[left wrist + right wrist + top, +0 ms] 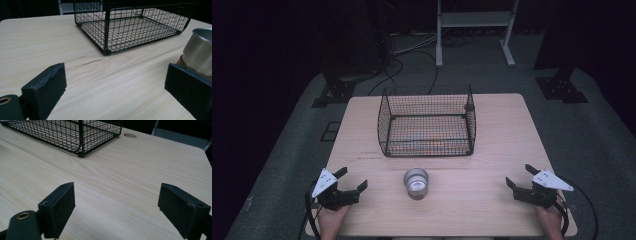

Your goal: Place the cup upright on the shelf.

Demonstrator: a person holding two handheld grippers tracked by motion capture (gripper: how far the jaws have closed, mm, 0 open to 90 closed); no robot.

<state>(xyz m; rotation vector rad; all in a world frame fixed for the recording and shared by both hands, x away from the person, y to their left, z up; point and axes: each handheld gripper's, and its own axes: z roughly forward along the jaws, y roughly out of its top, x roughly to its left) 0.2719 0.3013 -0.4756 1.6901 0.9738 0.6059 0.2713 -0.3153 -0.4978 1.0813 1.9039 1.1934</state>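
A shiny metal cup [416,182] stands on the wooden surface [502,150], just in front of the black wire basket [427,122]. The left claw [346,182] sits to the left of the cup, spread wide and holding nothing. The right claw [521,176] sits far to the right of the cup, also spread and empty. The cup looks smooth and slippery, so I think a bump from a claw could knock it over, or a weak pinch could let it slide out.

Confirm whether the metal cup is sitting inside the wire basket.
No: the metal cup stands on the table in front of the wire basket.
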